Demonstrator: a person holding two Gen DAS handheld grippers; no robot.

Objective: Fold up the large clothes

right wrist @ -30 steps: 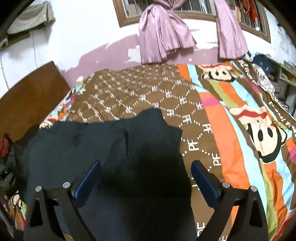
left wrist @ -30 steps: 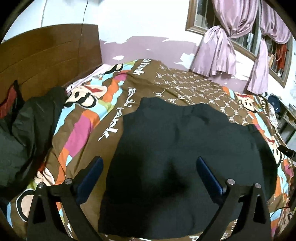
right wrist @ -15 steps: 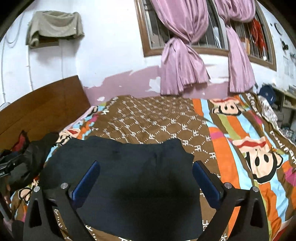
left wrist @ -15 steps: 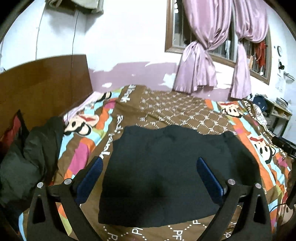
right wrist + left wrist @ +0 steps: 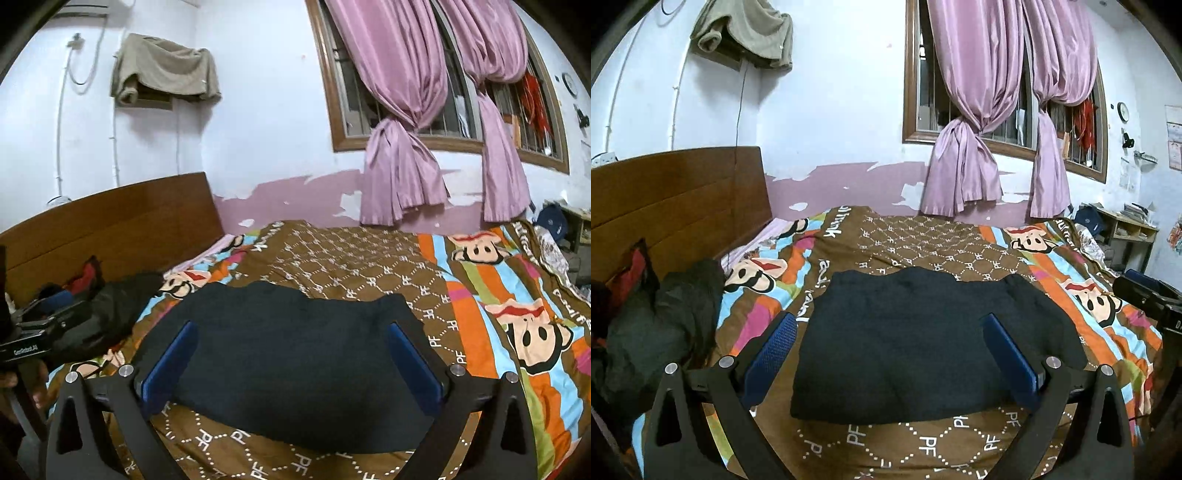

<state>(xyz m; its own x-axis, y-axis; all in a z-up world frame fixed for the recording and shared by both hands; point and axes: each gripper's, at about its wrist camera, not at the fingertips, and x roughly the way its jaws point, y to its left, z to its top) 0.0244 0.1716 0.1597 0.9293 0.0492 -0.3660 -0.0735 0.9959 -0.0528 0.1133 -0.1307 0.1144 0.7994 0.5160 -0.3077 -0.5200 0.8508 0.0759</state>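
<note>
Left wrist view: we had raised both grippers off dark garment (image 5: 916,343), lying folded at 6 o'clock on bedspread (image 5: 923,236); left gripper (image 5: 890,350), right gripper (image 5: 291,354) gaped wide, empty. Fold judged complete.

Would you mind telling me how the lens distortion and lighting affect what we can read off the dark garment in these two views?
Left wrist view: fisheye bends the window frame and headboard; the black garment reads as a flat dark mass, folds barely visible. Right wrist view: same bowing, black vignette at the corners; the garment is underexposed, while the patterned bedspread stays sharp and evenly lit.
</note>
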